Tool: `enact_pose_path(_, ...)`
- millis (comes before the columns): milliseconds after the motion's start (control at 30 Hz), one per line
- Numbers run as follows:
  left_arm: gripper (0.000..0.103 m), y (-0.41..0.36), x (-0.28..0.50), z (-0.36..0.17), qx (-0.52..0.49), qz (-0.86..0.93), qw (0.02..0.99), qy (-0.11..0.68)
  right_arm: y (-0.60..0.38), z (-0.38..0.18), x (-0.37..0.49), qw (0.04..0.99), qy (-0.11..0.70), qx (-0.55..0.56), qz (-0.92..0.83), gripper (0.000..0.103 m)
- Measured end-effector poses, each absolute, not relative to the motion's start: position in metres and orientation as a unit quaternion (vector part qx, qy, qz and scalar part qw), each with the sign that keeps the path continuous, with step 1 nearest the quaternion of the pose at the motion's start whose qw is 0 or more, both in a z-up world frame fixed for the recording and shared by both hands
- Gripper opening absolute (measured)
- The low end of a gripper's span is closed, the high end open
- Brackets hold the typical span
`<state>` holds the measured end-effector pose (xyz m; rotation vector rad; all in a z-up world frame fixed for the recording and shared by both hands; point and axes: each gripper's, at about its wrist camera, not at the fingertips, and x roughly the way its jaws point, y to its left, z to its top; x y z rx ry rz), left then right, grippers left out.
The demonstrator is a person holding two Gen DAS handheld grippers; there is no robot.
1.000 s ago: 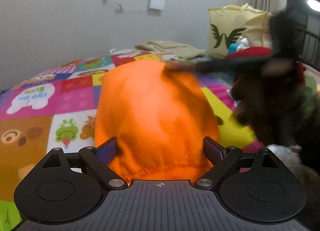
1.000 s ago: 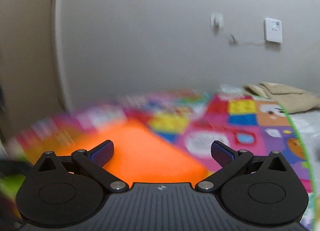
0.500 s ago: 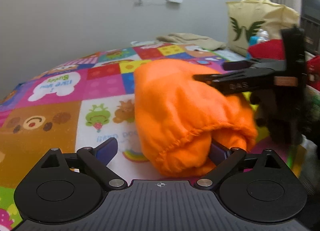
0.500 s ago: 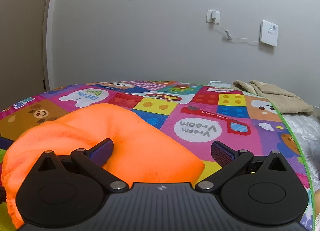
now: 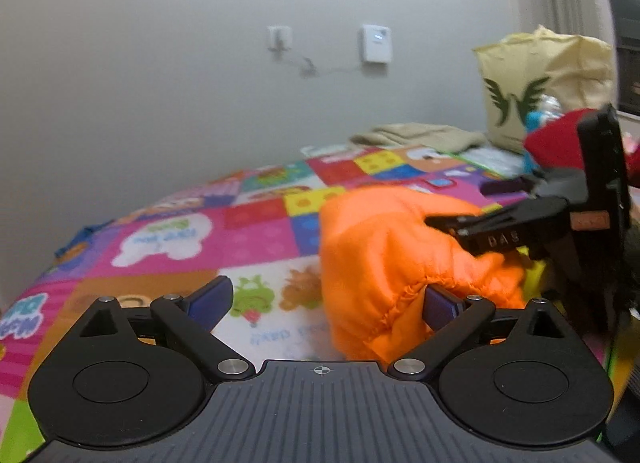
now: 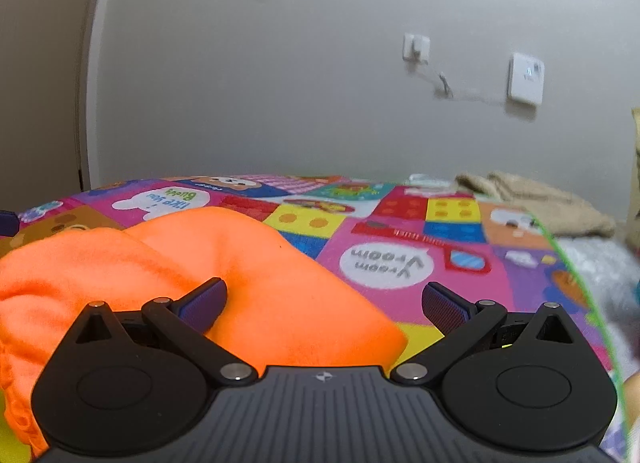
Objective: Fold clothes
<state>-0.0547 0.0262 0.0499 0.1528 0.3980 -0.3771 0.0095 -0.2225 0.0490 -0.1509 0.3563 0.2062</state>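
Underneath everything spreads a patchwork play mat (image 5: 256, 231), bright cartoon squares of bears and frogs running back to a plain grey wall (image 5: 160, 63) with a socket and a small white box on it. On the mat, toward its middle, lies the orange garment (image 5: 384, 255), a soft fleecy thing bunched into a rounded, half-folded heap with a gathered hem turned toward the left camera. It looks light and limp, likely to sag and slide off itself, and not at all fragile; I judge the stitched hem or a doubled edge the surest place to pinch, since a loose single layer would simply trail. Beyond the garment, at the mat's far edge, sits a folded beige cloth (image 5: 420, 135), and beside that a yellow tote bag (image 5: 544, 87) printed with dark wings.

Smaller still are the tools. The left gripper (image 5: 320, 303) stands wide apart, clamping nothing, its right finger just under the garment's hem. The right gripper (image 6: 324, 299) is likewise spread wide with nothing pinched; its left finger presses into the garment's top while the other hangs over bare mat.
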Motion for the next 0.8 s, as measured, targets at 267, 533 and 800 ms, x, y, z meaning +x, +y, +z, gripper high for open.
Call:
enact_pose_path(267,0.100,0.033,-0.041,0.045,0.085,-0.184,0.956,0.213,-0.219,0.071,-0.074,0.968,0.118,-0.093,0.200,0.103)
enact_pose_path(533,0.100,0.028,-0.038,0.049,0.097,-0.179,0.957,0.209,-0.179,0.050,-0.099,0.962,0.093,-0.154,0.205,0.103)
enact_pose_path(800,0.100,0.030,-0.039,0.049,0.098,-0.180,0.957,0.205,-0.153,0.033,-0.098,0.964,0.028,-0.255,0.071,0.103)
